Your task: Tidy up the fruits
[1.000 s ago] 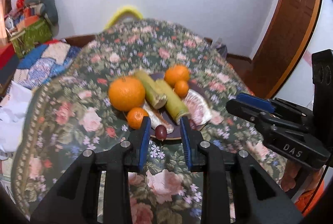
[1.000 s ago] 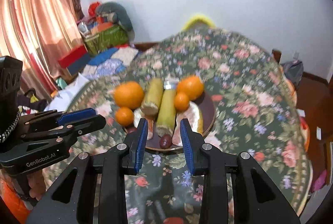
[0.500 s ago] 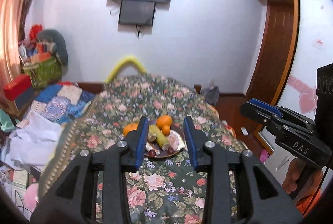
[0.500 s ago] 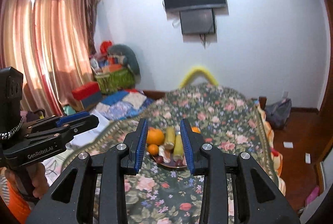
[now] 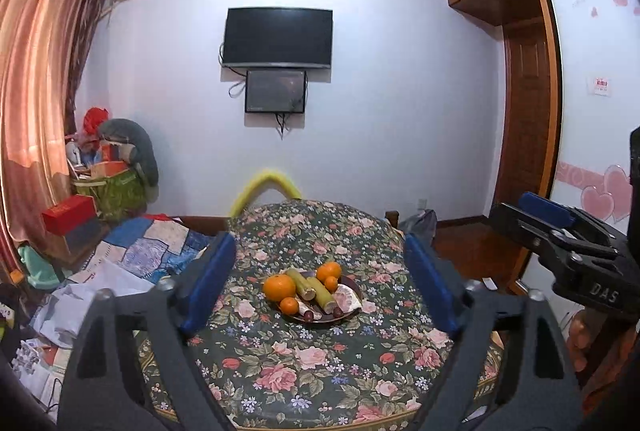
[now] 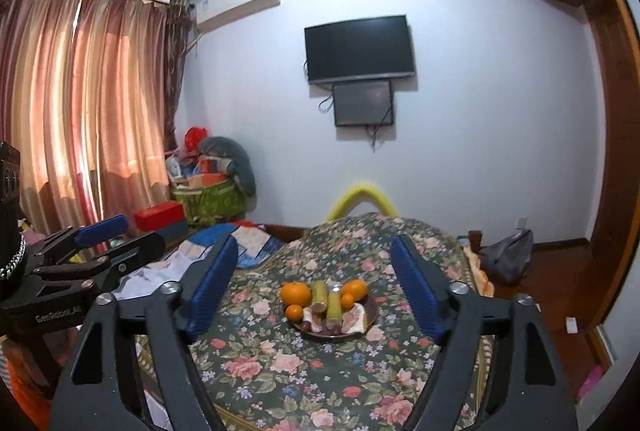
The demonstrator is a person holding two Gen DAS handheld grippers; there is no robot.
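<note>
Both claws (left (image 5: pixel 320 287), right (image 6: pixel 316 285)) gape, held well back from fruit plate (image 5: pixel 352 313).

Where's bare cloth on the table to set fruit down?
Free: the floral tablecloth between the dark round plate and the near edge, and behind the plate toward the yellow chair back. Crowded: the plate, packed with oranges and green stalk pieces.

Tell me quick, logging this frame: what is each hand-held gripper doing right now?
Left hand-held gripper: open wide, holding nothing, well back from the plate of fruit.
Right hand-held gripper: open wide, holding nothing.
</note>
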